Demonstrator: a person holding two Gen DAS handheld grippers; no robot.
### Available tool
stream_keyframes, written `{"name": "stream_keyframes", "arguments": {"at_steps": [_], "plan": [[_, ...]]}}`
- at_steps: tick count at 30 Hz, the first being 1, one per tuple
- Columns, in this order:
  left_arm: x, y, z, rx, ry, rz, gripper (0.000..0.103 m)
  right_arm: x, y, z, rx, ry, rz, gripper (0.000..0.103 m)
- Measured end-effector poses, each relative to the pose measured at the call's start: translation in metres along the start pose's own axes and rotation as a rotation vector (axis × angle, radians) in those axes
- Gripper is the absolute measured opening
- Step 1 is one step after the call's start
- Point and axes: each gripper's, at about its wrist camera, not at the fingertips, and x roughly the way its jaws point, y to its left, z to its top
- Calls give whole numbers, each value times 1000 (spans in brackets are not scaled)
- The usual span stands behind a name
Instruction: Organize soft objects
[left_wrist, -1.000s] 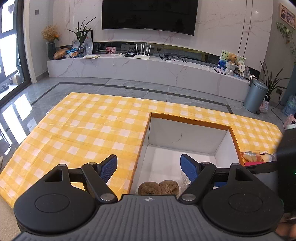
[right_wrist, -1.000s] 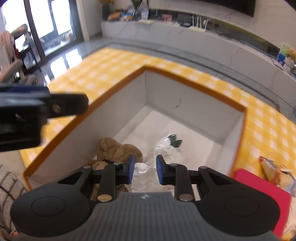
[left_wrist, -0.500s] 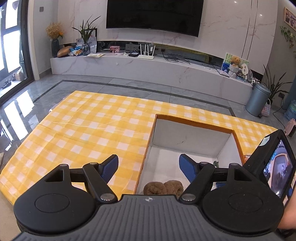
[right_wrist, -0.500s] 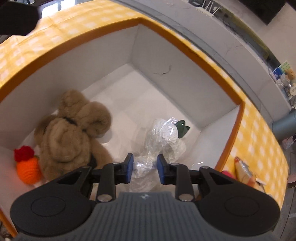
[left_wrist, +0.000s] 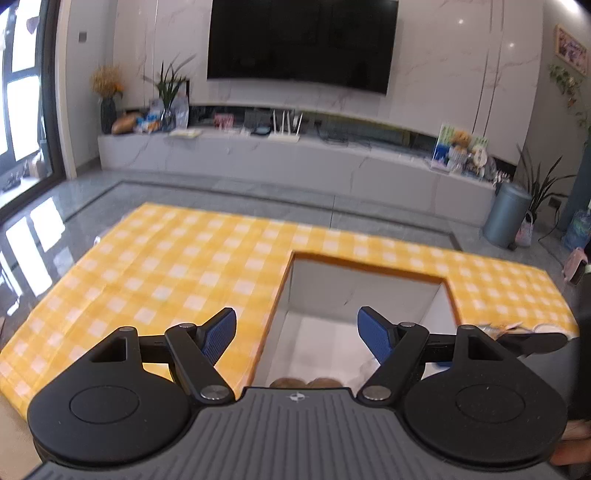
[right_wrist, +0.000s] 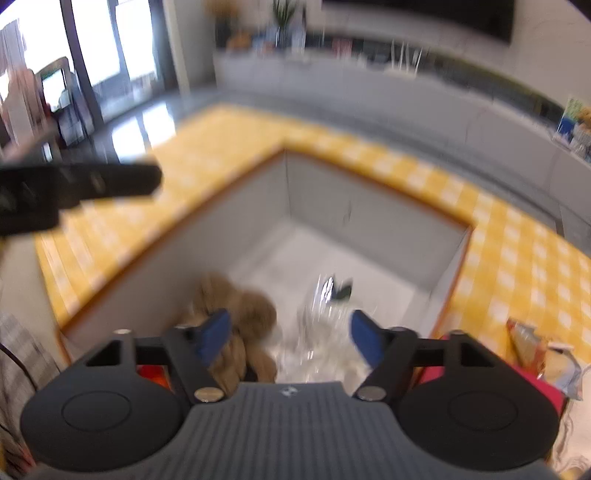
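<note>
While the right-wrist view is smeared by motion, the layout reads clearly enough. At far left the left gripper (left_wrist: 297, 334) hangs over the near left edge of the white bin (right_wrist: 369, 210) set into the yellow-checked desk (left_wrist: 166, 266); its fingers (left_wrist: 219, 332) stand wide apart with nothing between them. Inside the bin, on the left, lies the brown plush bear (right_wrist: 240, 314), with a red-orange soft item (right_wrist: 151, 373) just showing beside it behind the gripper body. To the right of the bear, on the bin floor, lies the clear plastic-wrapped item (right_wrist: 325, 332) with a dark green part at its far end. The right gripper (right_wrist: 288, 334) is above the bin, its jaws opening; the wrapped item appears below and beyond them, not pressed by either pad. On the desk at far right lie a red flat object (right_wrist: 436, 373) and a snack packet (right_wrist: 532, 347). Judgement: the bear is light and compressible, best taken across the torso or a limb. The wrapped item is likely light, crinkly and slippery; a bunched fold of film offers the surest hold. Neither looks fragile.
</note>
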Motion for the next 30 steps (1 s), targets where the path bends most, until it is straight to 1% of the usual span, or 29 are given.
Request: {"name": "stream_keyframes", "arguments": {"at_steps": [1, 3, 4, 7, 9, 11, 13, 14, 16, 18, 21, 23, 25, 27, 30], "plan": [[-2, -3, 0, 15, -7, -7, 88, -12, -6, -2, 20, -54, 8, 90], [-6, -12, 0, 42, -20, -20, 88, -32, -13, -4, 51, -147, -3, 93], [-8, -16, -1, 52, -25, -24, 89, -44, -19, -6, 60, -179, -14, 96], [-13, -32, -3, 96, -30, -41, 89, -81, -38, -11, 85, -243, -38, 98], [-18, -43, -6, 125, -45, -74, 89, -108, -55, -21, 122, -273, -55, 100], [-21, -54, -10, 140, -57, -109, 89, -135, -71, -33, 164, -326, -109, 100], [-24, -68, -12, 161, -60, -148, 89, -154, -85, -48, 189, -374, -189, 100], [-25, -76, -12, 176, -61, -169, 89, -164, -92, -56, 201, -382, -234, 100], [-24, -95, -12, 214, -58, -209, 89, -177, -110, -69, 230, -380, -325, 100], [-23, -115, -12, 246, -62, -255, 89, -189, -129, -79, 259, -395, -394, 100], [-18, -146, -11, 274, -39, -336, 89, -202, -161, -99, 368, -430, -423, 100], [-15, -167, -9, 292, -19, -378, 89, -202, -181, -111, 444, -423, -429, 100], [-13, -191, -8, 330, -14, -411, 89, -193, -192, -121, 484, -392, -464, 100], [-7, -215, -7, 365, 4, -422, 89, -185, -202, -127, 501, -336, -521, 100], [8, -243, -9, 387, 61, -458, 89, -179, -220, -141, 535, -248, -578, 100]]}}
